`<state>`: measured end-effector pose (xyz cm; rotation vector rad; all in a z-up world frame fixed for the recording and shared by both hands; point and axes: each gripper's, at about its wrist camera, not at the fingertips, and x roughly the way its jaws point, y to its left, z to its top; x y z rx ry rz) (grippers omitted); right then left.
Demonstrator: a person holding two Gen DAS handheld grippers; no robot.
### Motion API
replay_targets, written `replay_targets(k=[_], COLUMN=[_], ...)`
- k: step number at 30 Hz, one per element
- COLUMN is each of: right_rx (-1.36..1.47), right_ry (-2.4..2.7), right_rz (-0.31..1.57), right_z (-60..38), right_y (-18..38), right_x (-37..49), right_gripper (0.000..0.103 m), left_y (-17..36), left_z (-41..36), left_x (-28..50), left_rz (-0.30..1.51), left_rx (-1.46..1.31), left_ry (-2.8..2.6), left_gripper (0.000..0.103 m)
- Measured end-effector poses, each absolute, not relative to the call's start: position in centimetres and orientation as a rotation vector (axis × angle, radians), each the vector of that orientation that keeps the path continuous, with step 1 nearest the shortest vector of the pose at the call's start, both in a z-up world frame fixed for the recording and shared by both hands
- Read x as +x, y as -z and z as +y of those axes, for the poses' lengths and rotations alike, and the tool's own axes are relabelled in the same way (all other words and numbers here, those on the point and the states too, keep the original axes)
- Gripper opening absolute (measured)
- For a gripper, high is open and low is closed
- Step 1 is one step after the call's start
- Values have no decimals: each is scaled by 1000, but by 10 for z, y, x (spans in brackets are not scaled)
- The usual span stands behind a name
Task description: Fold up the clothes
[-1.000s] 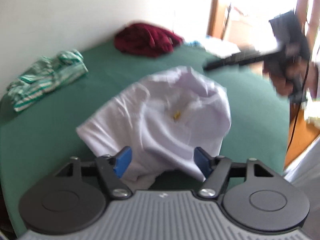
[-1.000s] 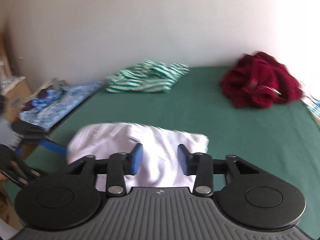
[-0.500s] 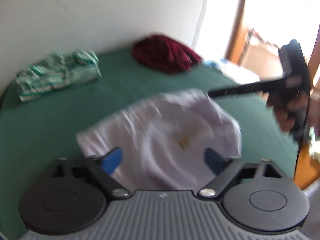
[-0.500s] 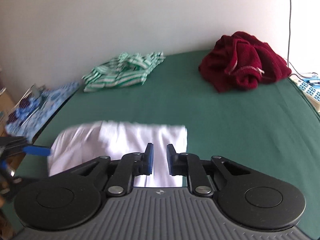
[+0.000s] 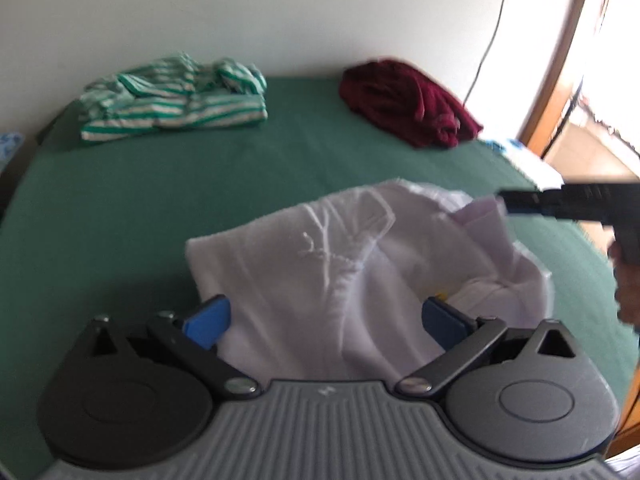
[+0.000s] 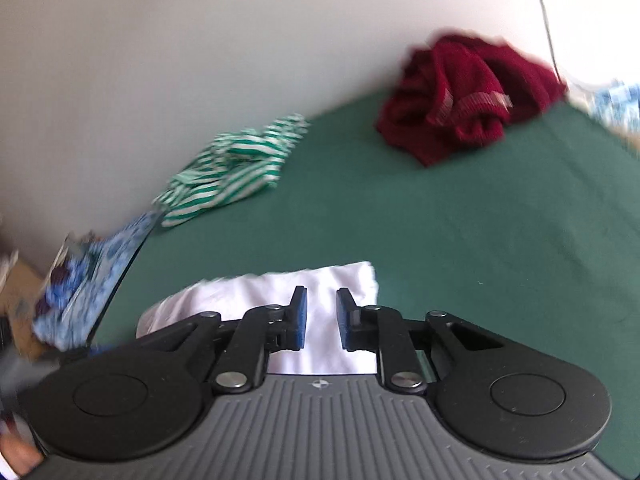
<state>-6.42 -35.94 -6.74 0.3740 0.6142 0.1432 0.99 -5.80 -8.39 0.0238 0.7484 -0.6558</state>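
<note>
White shirt (image 5: 360, 272) is only half folded, bunched at the near edge of the green surface (image 5: 200, 184), left tongs (image 5: 324, 322) wide open over it, right tongs (image 6: 320, 318) part-open after just widening, gripping nothing, striped shirt (image 5: 172, 100) already folded at the back, maroon sweater (image 5: 408, 100) still heaped.

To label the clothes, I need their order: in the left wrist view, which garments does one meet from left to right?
Green-striped garment → white garment → dark red garment.
</note>
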Motion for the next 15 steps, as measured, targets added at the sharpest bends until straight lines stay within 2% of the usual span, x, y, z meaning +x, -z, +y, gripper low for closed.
replay_targets(k=[3,6,9,11,15], right_rx=[181,67,11,-36,-110], right_ry=[-230,-252,-264,-269,-221], right_rz=[573,562,582,555,509], right_z=[-328,-306,-294,-288,-280], right_y=[60,62,68,67,66], right_x=[-90,-98,-96,-98,-97], right_gripper=[21,25,23,19,21], left_y=[66,53,60,66,83], left_z=[-52,-64,-89,-106,-126], left_x=[-16,-43,-53,-57,-46], left_rz=[689,614,597,591,608], left_rx=[31,156,272,341,383], left_ry=[687,750,826,875,864], left_gripper=[102,102,101,101,101])
